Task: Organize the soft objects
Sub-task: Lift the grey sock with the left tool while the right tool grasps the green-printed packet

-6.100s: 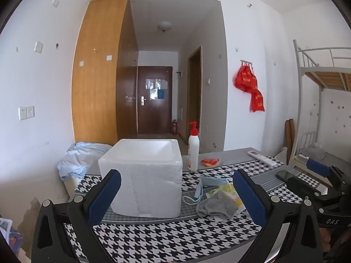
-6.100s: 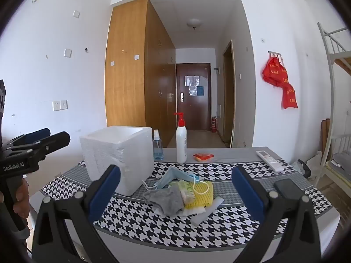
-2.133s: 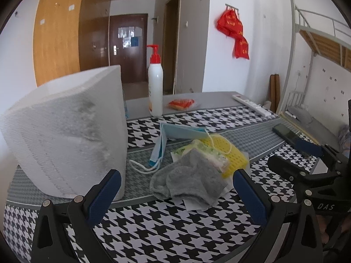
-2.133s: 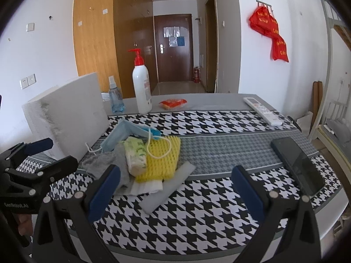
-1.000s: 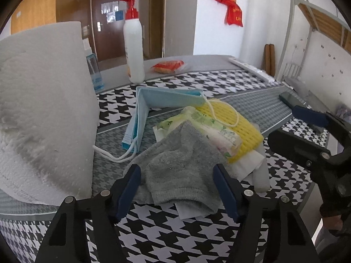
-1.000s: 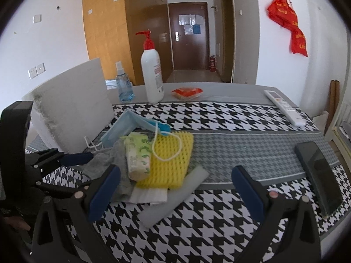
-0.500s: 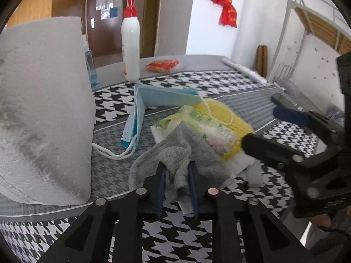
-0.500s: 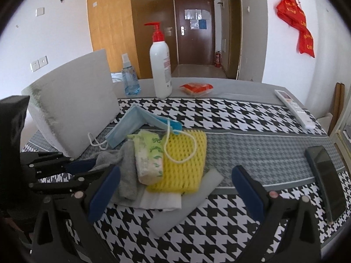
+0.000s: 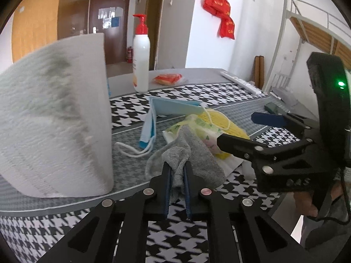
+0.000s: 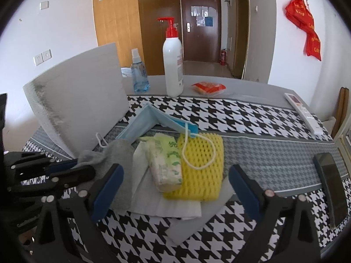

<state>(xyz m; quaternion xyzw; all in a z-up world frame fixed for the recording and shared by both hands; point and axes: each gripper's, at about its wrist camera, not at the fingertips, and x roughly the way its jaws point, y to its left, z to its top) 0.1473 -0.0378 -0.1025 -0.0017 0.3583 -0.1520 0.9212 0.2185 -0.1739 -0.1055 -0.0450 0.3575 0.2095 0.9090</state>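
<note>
Two grippers: our left gripper [image 9: 177, 176] just clamped grey sock [image 9: 197, 153] beside foam box [image 9: 54, 118]; right gripper [image 10: 175, 188] apart, narrowing slightly

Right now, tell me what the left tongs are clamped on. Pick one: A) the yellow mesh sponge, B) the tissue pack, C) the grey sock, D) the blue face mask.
C: the left tongs have just closed, and a fold of the grey sock is pinched between their blue pads.
</note>
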